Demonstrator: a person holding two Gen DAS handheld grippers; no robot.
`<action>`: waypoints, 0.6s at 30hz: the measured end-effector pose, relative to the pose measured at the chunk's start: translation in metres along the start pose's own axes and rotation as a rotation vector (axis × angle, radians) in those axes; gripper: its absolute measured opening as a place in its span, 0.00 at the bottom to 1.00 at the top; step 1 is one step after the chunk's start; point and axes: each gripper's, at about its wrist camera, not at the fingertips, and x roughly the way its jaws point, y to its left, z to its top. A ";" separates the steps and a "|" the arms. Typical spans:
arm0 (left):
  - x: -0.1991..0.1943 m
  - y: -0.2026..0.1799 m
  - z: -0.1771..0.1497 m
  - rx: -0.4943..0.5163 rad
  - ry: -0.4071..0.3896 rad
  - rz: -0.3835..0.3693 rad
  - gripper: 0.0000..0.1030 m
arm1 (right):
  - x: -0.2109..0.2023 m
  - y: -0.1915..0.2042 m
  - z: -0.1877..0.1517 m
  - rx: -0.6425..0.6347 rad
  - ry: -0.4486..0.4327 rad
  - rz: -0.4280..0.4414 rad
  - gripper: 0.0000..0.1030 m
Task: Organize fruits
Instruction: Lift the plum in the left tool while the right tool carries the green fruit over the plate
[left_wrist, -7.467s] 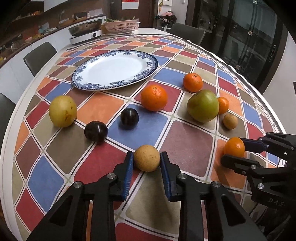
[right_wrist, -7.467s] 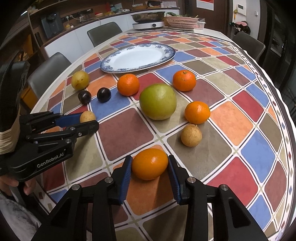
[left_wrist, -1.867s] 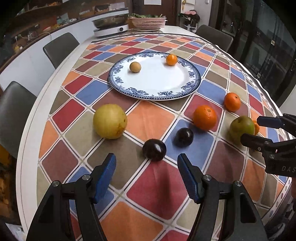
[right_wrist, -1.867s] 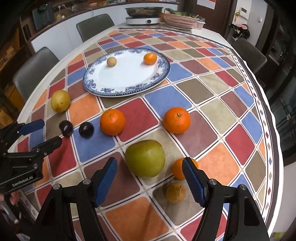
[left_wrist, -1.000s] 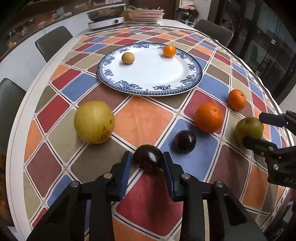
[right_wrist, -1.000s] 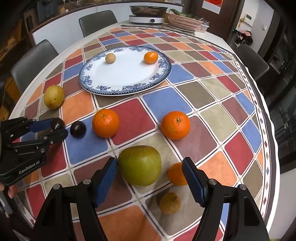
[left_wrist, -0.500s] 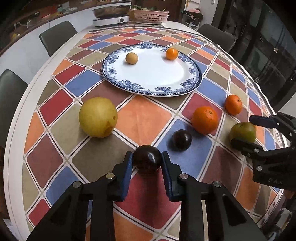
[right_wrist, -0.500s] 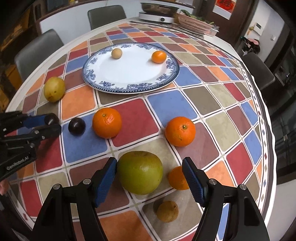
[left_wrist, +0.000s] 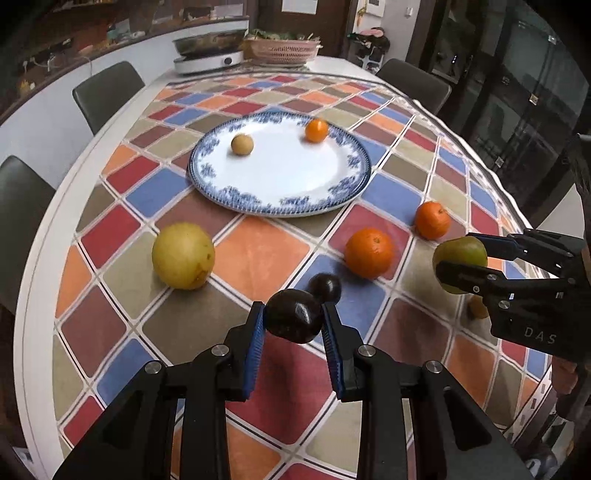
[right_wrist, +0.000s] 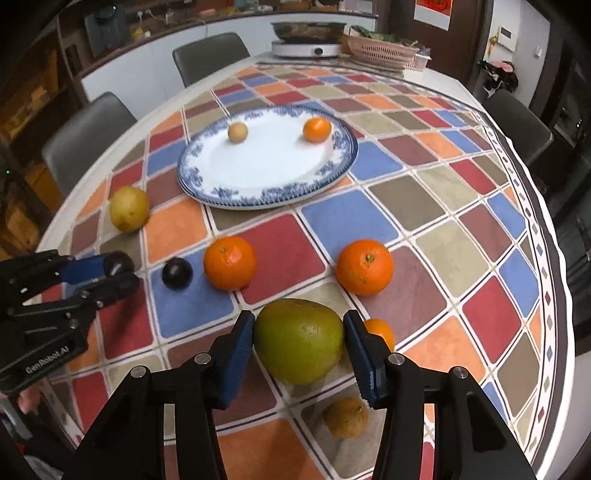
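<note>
Yellow and round, the large pear-like fruit (left_wrist: 183, 255) sits at the far left on the checked tabletop (left_wrist: 258, 254), untouched since the earlier frames. Just right of it, the left gripper (left_wrist: 294, 323) is clamped on a dark plum (left_wrist: 293, 320), its blue pads pressed to both sides; half a second ago the plum rested on the cloth, and now it seems raised a little, though the gap beneath it is hard to judge. A second dark plum (left_wrist: 325, 288) lies just behind, partly covered by the held one. Beyond them the blue-rimmed plate (left_wrist: 280, 208) carries a small tan fruit (left_wrist: 242, 144) and a small orange (left_wrist: 316, 130), both where they were a second ago. Two larger oranges (left_wrist: 368, 257) (left_wrist: 432, 220) lie on the cloth between the plate and the right gripper (right_wrist: 299, 341). That gripper's jaws are closing around the big green fruit (right_wrist: 298, 340), having stood wide on either side of it a moment before; in the right wrist view the left pad touches the skin, while at the right pad contact cannot be settled. Behind the right finger (right_wrist: 364, 360) a small orange (right_wrist: 380, 330) is mostly hidden, and a small brown fruit (right_wrist: 346, 417) lies below, partly cut off by the gripper's frame. A fingertip (right_wrist: 27, 400) shows at the left edge, blurred.
</note>
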 end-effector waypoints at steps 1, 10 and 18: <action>-0.003 -0.001 0.002 0.005 -0.008 -0.001 0.30 | -0.005 0.001 0.002 -0.002 -0.013 0.009 0.49; -0.040 -0.003 0.032 0.019 -0.111 -0.032 0.30 | -0.045 0.005 0.033 -0.008 -0.125 0.083 0.49; -0.058 0.000 0.060 0.037 -0.170 -0.027 0.30 | -0.066 0.009 0.064 -0.047 -0.196 0.098 0.49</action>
